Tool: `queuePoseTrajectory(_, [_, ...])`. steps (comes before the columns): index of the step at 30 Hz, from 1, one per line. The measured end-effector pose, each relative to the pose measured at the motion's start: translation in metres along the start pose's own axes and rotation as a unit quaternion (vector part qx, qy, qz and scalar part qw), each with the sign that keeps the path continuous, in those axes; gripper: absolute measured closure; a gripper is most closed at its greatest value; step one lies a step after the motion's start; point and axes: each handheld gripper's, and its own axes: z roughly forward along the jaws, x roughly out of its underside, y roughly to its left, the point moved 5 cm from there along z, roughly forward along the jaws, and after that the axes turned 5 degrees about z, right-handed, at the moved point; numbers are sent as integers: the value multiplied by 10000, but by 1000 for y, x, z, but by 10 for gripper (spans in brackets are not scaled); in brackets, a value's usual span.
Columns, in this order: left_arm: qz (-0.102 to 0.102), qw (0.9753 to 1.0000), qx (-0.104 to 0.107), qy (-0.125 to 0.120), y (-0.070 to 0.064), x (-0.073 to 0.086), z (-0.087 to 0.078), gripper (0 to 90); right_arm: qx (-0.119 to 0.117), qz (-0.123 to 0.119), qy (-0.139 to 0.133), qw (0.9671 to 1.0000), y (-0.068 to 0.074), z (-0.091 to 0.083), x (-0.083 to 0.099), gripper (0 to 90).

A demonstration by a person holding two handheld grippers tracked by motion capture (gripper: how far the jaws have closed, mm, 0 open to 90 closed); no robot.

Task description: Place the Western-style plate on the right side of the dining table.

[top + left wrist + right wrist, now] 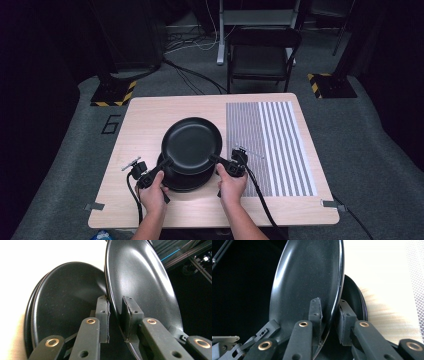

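High view: left gripper (166, 163) and right gripper (216, 159) pinch top plate's (192, 142) rim above stack (184, 181) near table (150, 115) front edge; uneven lift risks slipping.

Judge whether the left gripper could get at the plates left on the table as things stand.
Probably not yet: the left gripper is clamped on the raised plate's rim, which hangs over the stack. It must let go first.

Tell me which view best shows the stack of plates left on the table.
The left gripper view: the stack shows its layered rims. The high view has the lifted plate covering most of it; the right gripper view shows just an edge.
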Motion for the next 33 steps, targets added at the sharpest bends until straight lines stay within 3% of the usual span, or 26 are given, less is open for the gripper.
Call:
queuePoseTrajectory(11, [48,9999,99,10,-11,-4,7,764,-9,-21,-108,9999,2,-7,-10,764])
queuePoseTrajectory(24, [147,9993,328,56,-39,-9,27,764,8,33,-341,9994,-2,-27,-33,763])
queuePoseTrajectory(33, [211,9987,453,82,-52,-10,36,764,21,68,-487,9988,-3,-38,-44,764])
